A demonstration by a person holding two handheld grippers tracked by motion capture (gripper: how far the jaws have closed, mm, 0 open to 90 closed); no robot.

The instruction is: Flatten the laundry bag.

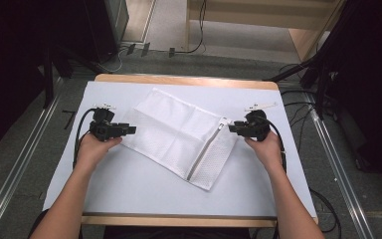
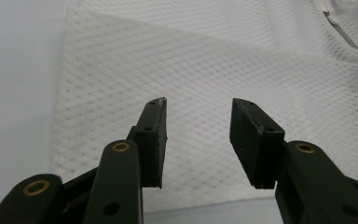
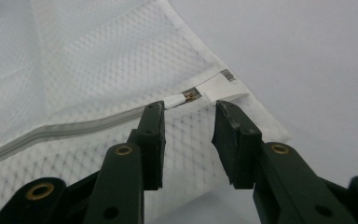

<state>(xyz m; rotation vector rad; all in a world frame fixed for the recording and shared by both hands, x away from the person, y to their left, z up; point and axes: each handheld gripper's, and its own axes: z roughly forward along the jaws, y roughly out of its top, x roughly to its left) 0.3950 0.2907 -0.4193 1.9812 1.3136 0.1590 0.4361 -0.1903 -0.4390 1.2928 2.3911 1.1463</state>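
Mesh bag (image 1: 179, 132): light, limp, snag-prone. Left gripper (image 1: 129, 129) jaws apart over mesh edge, gripping nothing. Right gripper (image 1: 231, 128) jaws apart, zipper pull (image 3: 186, 97) just ahead. Best pinched at hem or pull.

No legible text, label, brand or number in any view. One mark: on the grey floor (image 1: 40, 129) at about 9 o'clock from the counter (image 1: 129, 184), a dark figure (image 1: 69, 118) shaped like a "7"; too small to confirm as a numeral. White mesh bag (image 1: 174, 132): unprinted.
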